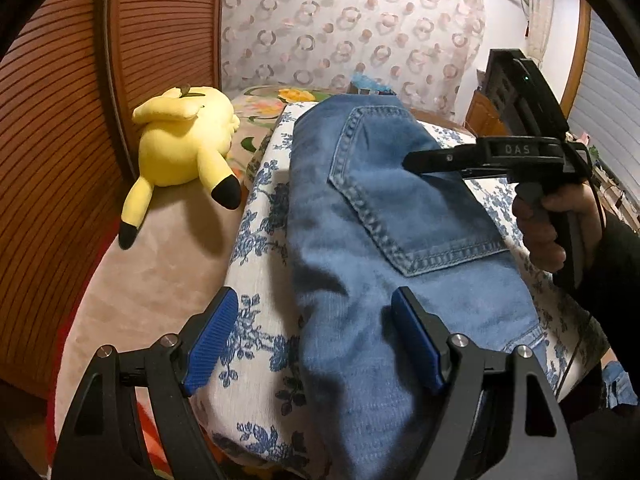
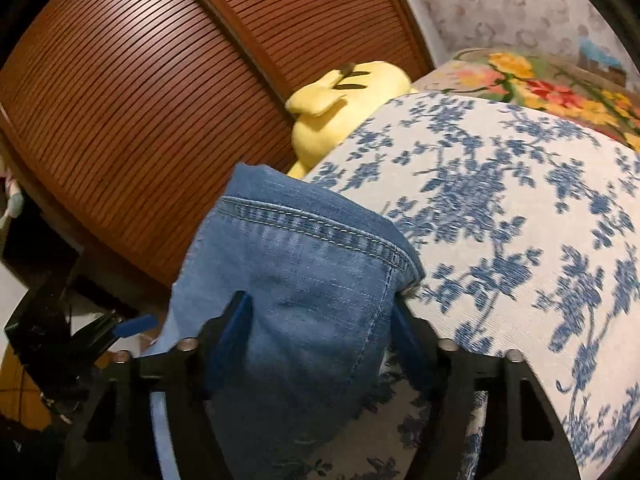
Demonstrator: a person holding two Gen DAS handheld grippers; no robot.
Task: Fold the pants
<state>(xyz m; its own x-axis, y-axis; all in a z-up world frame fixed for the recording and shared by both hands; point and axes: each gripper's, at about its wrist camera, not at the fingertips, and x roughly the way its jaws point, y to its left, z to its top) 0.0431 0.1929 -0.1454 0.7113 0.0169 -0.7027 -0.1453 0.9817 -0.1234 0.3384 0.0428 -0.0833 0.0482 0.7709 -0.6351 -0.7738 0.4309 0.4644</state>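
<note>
the jeans [image 1: 384,248] are lying on a white cushion with a blue flower print [image 1: 256,240], back pocket [image 1: 404,200] facing up, folded into a long thick strip that runs away from the left wrist camera. the left gripper [image 1: 316,336] hangs right over the near end of the denim with its jaws spread wide, one blue pad [image 1: 212,340] over the cushion and the other blue pad [image 1: 416,340] over the pants, nothing between them being held.

over on the right, the right gripper [image 1: 412,160] is seen side-on above the pocket area, held by the person's hand [image 1: 556,224]. from that angle it's hard to read, but the right wrist view settles it: the right gripper [image 2: 320,320] has a hemmed leg end of the jeans [image 2: 304,288] sitting between its blue fingers [image 2: 236,320], both pressed against the cloth, so it's clamped on the denim. that piece is lifted up off the floral cushion [image 2: 500,208].

a yellow plush toy [image 1: 188,144] lies next to the cushion, close to a brown slatted wooden panel [image 1: 60,120]. flowery wallpaper [image 1: 344,24] covers the wall behind.
</note>
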